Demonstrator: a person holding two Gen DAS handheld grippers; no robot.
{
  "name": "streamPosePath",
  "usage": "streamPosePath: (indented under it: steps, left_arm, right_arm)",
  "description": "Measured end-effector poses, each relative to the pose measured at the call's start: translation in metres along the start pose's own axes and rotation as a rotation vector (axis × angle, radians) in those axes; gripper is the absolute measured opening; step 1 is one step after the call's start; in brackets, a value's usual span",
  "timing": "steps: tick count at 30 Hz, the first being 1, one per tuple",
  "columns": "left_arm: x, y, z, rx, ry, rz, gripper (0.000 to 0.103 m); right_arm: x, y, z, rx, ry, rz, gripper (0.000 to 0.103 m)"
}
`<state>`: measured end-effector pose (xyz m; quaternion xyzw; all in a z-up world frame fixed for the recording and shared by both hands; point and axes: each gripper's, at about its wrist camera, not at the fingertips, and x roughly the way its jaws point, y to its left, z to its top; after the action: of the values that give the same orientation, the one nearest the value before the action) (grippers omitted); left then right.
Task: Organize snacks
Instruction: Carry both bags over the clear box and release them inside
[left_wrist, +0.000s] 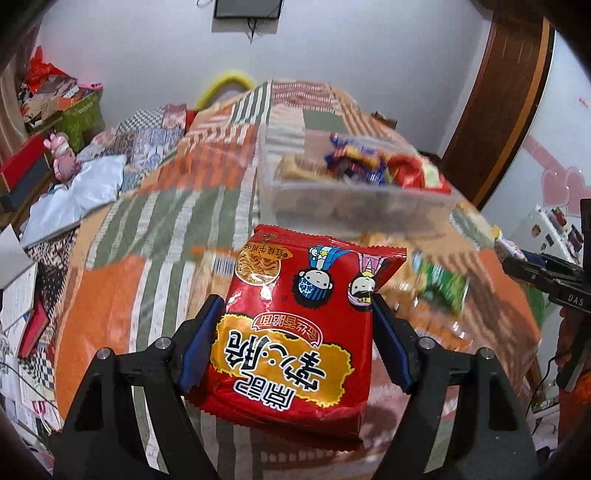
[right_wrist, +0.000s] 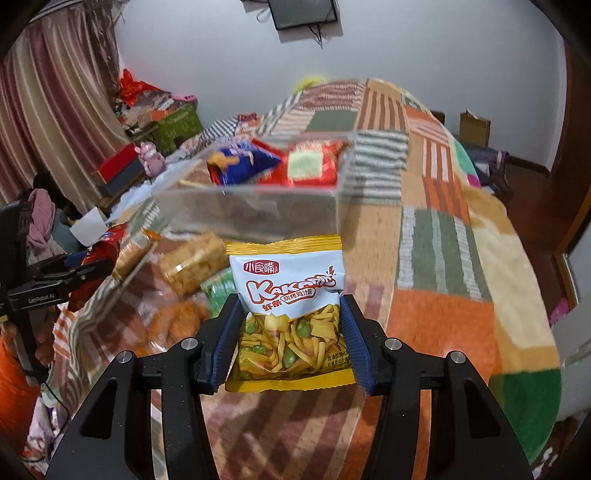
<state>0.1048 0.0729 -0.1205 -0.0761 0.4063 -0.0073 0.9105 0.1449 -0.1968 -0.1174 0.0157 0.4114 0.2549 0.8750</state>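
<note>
My left claw (left_wrist: 295, 314) gripped red crinkly noodle-snack bag (left_wrist: 295, 325); right claw (right_wrist: 288, 314) gripped small yellow-white shrimp-chip packet (right_wrist: 288, 314). I held both above patchwork bed quilt (right_wrist: 443, 258), facing clear plastic bin (right_wrist: 251, 206), likely for dropping in with snacks there.

Motion blur smears the clear plastic bin (left_wrist: 354, 199) in the left wrist view; wrappers inside are unreadable. Loose snacks right of the red noodle packet (left_wrist: 295, 332) are blurred, incl. a green packet (left_wrist: 443, 284). That packet's lower edge is in shadow and hides the bedspread under it. The right hand-held gripper (left_wrist: 546, 280) is cut off at the frame edge, so its jaws can't be judged. In the right wrist view the yellow snack packet (right_wrist: 290, 317) hides part of 1 green packet (right_wrist: 219, 291); the bin (right_wrist: 251, 206) looks blurred.
</note>
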Motion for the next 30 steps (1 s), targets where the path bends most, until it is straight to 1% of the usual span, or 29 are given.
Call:
streamPosePath:
  steps: [7,13,17,22,30]
  left_arm:
    - [-0.008,-0.011,0.033,0.021,-0.064,-0.018,0.077]
    - [-0.002,-0.021,0.060,0.029,-0.097,-0.027,0.077]
    - [0.007,-0.023,0.076,0.024,-0.103,-0.034,0.077]
    - [0.018,-0.023,0.094,0.014,-0.114,-0.044,0.077]
    - [0.046,-0.019,0.119,-0.001,-0.098,-0.059,0.077]
  right_arm:
    - [-0.002,0.008,0.026,-0.024,-0.048,0.023,0.050]
    - [-0.002,0.022,0.051,-0.062,-0.096,0.037,0.050]
    - [0.007,0.027,0.068,-0.081,-0.116,0.037,0.050]
    - [0.020,0.027,0.083,-0.071,-0.121,0.045,0.050]
    - [0.041,0.022,0.103,-0.052,-0.118,0.049,0.050]
